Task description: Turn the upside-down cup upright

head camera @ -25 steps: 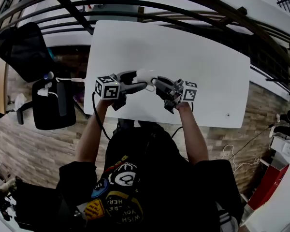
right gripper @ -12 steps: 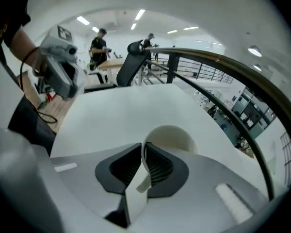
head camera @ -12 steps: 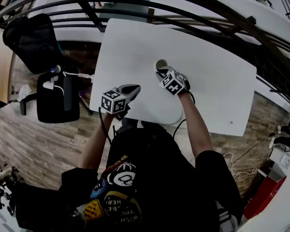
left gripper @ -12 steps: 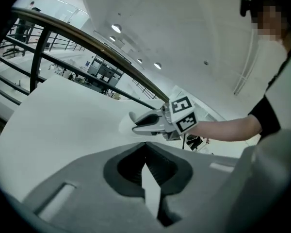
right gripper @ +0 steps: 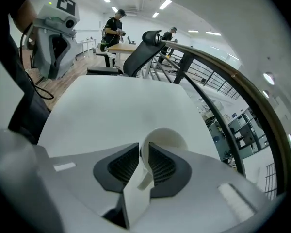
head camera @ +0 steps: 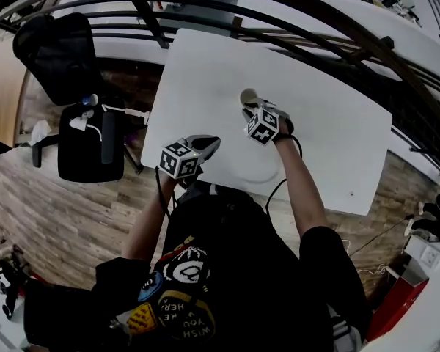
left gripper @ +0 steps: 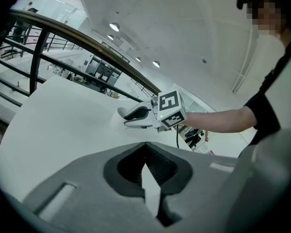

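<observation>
The cup point(head camera: 247, 96) stands mouth up on the white table point(head camera: 205, 64), with the right gripper point(head camera: 251, 109) on it.

The cup is near the middle of the table, a little toward the far side. The right gripper points down at it from the near side. In the right gripper view, the thin wall of the cup is between the two jaws and the dark pads sit right against it, one inside the cup and one outside. These jaws have just been opening a little. The left gripper point(head camera: 210, 144) is well apart from the cup, low over the near edge of the table. Its jaws are pressed together with nothing between them. The person's arms reach out over the table, one to each gripper.
</observation>
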Motion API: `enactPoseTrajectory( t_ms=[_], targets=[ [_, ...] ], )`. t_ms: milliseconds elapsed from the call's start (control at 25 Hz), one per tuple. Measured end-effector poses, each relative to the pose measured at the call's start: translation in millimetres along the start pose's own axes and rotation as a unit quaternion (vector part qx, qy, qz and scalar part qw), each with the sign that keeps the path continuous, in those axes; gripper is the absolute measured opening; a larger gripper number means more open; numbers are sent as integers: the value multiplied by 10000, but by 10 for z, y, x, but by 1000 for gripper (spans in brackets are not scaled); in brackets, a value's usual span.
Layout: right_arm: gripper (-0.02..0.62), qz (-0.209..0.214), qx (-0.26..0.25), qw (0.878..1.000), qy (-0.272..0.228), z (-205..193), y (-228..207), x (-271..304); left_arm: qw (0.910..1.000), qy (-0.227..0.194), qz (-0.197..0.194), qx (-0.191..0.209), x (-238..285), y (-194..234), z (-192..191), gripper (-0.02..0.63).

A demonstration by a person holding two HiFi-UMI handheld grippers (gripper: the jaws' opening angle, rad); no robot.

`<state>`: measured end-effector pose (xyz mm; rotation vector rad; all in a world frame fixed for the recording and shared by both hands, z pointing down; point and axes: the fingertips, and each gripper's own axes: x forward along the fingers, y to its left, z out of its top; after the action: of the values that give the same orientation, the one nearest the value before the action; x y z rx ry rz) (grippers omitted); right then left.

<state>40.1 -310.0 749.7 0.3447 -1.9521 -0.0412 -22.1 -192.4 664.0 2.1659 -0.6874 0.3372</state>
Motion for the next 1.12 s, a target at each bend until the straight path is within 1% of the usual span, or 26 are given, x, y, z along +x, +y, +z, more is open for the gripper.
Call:
enactPoseTrajectory(
  t_ms=[80,120,160,200,240,280,320,360,400,440,480,520,560,600,640,720,760,800,880,920,1040,1120],
  targets=[
    [66,-259,299,9986,-346,39,-48,-131,10000,3,-50,84,-8,-30,17,5],
    [66,-435,542,9959,-577,69,-89,-227,9999,-18,-61,110,-21,-38,42,4],
    [38,-633,852,9907,-847,100,-132,-342,9999,-51,-57,139,-41,-38,73,5],
    [28,-825,1231,9823,-1148,124,-166,-471,9998,-93,-34,181,-67,-29,108,5],
    [14,-973,1687,9696,-1482,137,-183,-608,9996,-150,9,244,-98,-19,153,5],
    [3,-1049,2212,9517,-1851,140,-178,-750,9992,-230,69,321,-133,-12,213,5],
    [3,-1046,2756,9287,-2249,144,-152,-898,9985,-333,148,401,-172,-15,291,5],
    [3,-974,3247,9026,-2653,159,-97,-1046,9975,-447,252,493,-216,-25,379,5],
    [2,-844,3637,8771,-3020,188,0,-1177,9958,-552,389,624,-266,-33,464,5],
    [1,-681,3919,8560,-3303,224,142,-1278,9932,-638,551,803,-321,-39,534,5],
    [-3,-536,4098,8416,-3478,258,313,-1353,9899,-715,708,999,-378,-45,594,5],
    [-3,-472,4188,8341,-3558,280,486,-1416,9864,-800,828,1174,-432,-62,652,5],
    [-3,-521,4235,8307,-3576,279,640,-1485,9832,-900,898,1312,-479,-95,707,5],
    [-3,-674,4305,8260,-3575,246,764,-1572,9804,-1004,926,1423,-520,-148,752,5],
    [-3,-890,4444,8159,-3591,185,855,-1674,9778,-1098,927,1526,-554,-216,779,5],
    [-3,-1291,4808,7852,-3683,42,955,-1864,9728,-1233,918,1735,-596,-362,810,5],
    [-3,-1391,4905,7756,-3722,-4,989,-1931,9702,-1269,946,1836,-601,-429,822,5],
    [-3,-1429,4915,7734,-3739,-32,1036,-1988,9672,-1290,1018,1936,-602,-493,822,5],
    [-3,-1445,4841,7765,-3767,-82,1172,-2124,9605,-1337,1225,2110,-617,-627,770,5],
    [-3,-1466,4817,7753,-3814,-115,1246,-2214,9584,-1373,1302,2136,-634,-711,724,5],
    [-3,-1583,4734,7674,-4024,-228,1425,-2536,9565,-1468,1396,2101,-684,-1042,554,5],
    [-3,-1632,4615,7693,-4106,-307,1529,-2741,9551,-1502,1466,2090,-699,-1275,398,5]
  ],
)
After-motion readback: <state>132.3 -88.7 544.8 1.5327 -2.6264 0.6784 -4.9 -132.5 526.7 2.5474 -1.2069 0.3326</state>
